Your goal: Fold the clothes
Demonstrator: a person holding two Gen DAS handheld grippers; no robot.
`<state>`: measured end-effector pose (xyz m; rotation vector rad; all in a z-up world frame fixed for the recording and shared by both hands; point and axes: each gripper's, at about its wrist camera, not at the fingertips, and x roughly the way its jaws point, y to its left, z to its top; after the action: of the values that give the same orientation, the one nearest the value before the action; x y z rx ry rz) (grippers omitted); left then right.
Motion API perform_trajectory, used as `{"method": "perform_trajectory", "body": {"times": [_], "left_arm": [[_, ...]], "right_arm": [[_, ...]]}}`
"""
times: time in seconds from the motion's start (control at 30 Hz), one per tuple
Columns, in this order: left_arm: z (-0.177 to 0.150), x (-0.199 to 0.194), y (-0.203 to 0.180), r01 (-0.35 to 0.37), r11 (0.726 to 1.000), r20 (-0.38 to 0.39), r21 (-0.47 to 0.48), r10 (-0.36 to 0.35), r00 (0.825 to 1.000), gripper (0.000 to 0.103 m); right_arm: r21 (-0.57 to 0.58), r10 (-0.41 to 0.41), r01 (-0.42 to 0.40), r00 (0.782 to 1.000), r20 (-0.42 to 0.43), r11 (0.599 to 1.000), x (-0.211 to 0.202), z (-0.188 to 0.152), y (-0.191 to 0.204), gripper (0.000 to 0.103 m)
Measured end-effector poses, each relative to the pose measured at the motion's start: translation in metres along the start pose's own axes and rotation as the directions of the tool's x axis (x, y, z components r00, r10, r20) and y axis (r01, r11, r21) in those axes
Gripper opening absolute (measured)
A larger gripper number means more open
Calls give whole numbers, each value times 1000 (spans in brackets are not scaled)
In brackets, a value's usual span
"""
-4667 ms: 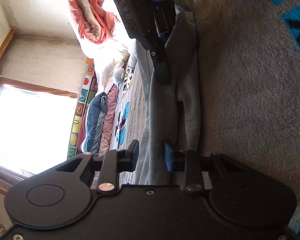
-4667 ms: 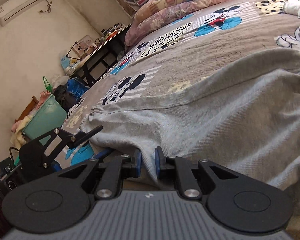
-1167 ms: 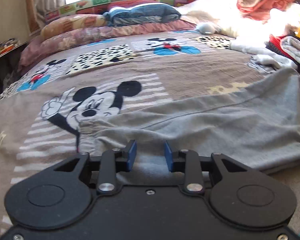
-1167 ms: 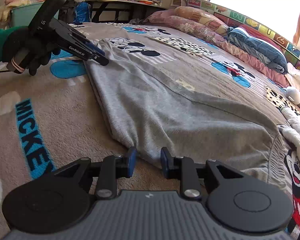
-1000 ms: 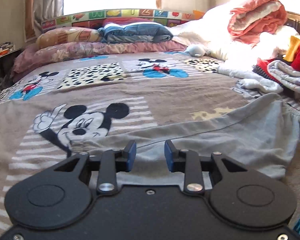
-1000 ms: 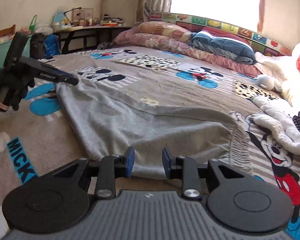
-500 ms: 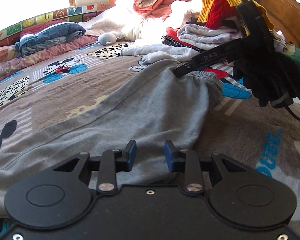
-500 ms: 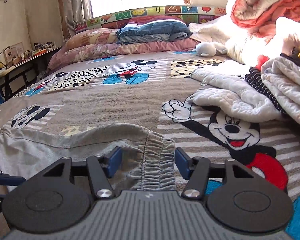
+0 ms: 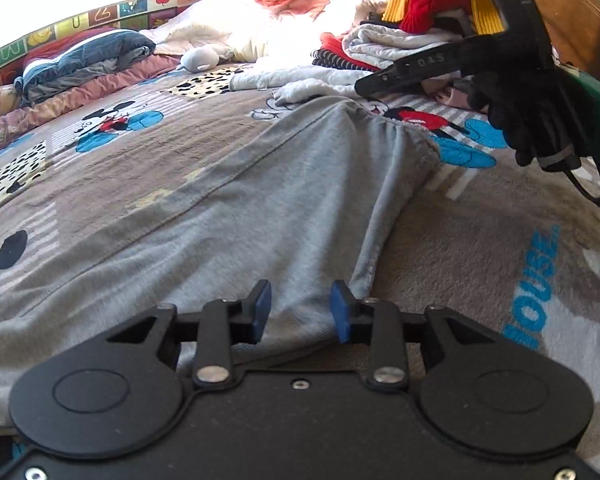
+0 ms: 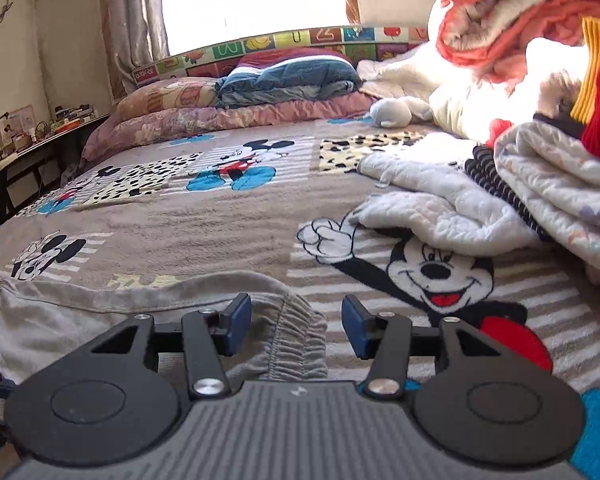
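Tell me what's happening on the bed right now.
A person is folding grey sweatpants laid flat on the cartoon blanket. The right claw sits at the elastic waistband, jaws opening and not pinching it. The left claw is opening over the near folded edge, gripping nothing.

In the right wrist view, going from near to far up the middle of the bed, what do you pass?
Right gripper → grey pants waistband → brown cartoon-mouse blanket → pink pillow → folded blue quilt → window.
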<state>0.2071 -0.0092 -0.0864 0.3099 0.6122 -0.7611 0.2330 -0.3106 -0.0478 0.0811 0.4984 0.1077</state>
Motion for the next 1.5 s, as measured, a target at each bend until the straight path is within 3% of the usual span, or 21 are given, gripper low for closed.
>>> {"method": "perform_trajectory", "body": {"times": [0.1,0.2,0.23,0.27,0.4,0.47,0.53,0.57,0.6,0.63,0.67,0.73,0.8,0.9,0.93,1.03,1.2,1.27,1.33,1.43,1.5], "left_arm": [[1,-4,28,-79,989,27,-126,83,996,31],[-4,-10,64,-206,948,13,-242,215,976,32],[-8,-9,76,-279,927,-15,-250,285,959,37],[-13,-7,88,-371,895,-64,-246,367,928,39],[-25,-38,133,-406,835,-50,-372,418,907,39],[-27,-49,146,-450,808,-48,-379,468,882,39],[-38,-48,168,-460,786,-111,-413,457,882,38],[-44,-52,177,-453,771,-111,-447,455,884,29],[-42,-59,178,-448,763,-91,-466,463,882,29],[-38,-66,175,-466,758,-68,-457,492,868,32],[-31,-73,170,-506,754,-37,-419,542,840,35],[-26,-81,168,-493,764,12,-417,547,837,36],[-27,-87,169,-425,785,84,-450,511,855,37],[-30,-64,164,-447,828,-3,-338,474,880,40],[-36,-49,168,-495,811,-107,-310,488,866,40],[-41,-51,169,-509,795,-86,-330,511,855,37],[-21,-60,145,-385,863,107,-326,438,892,39],[-27,-37,144,-395,873,-1,-285,412,911,40],[-33,-13,142,-400,883,-109,-245,385,916,42],[-27,-22,141,-403,877,-64,-263,401,914,43],[-20,-28,135,-387,883,-32,-267,393,919,43]], "right_arm": [[-146,80,-78,997,13,986,-8,-5,33,51],[-285,139,-148,989,-51,947,-4,-22,68,51],[-326,145,-171,984,-101,930,2,-31,79,51],[-362,148,-195,977,-152,912,4,-41,89,51],[-562,115,-185,981,-158,806,-14,-65,120,53],[-543,129,-200,977,-167,815,-18,-63,120,61],[-542,135,-226,970,-203,809,-18,-64,120,58],[-552,135,-236,967,-217,800,-18,-65,120,58],[-554,139,-241,966,-220,797,-21,-64,120,58],[-551,145,-247,964,-221,797,-24,-62,119,58],[-527,164,-257,962,-217,810,-27,-58,116,58],[-471,201,-277,958,-206,837,-29,-51,109,58],[-445,186,-240,969,-162,863,-26,-50,107,59],[-452,185,-270,957,-224,850,-14,-61,110,59],[-463,185,-284,951,-249,840,-11,-66,112,58],[-475,194,-300,946,-260,827,-21,-61,113,58],[-468,200,-228,974,-109,854,-24,-40,115,58],[-452,196,-216,976,-92,865,-13,-31,113,58],[-404,197,-217,976,-90,889,-3,-23,107,58],[-319,167,-231,962,-215,919,19,-24,95,59],[-346,142,-208,968,-205,915,23,-30,93,59]]}}
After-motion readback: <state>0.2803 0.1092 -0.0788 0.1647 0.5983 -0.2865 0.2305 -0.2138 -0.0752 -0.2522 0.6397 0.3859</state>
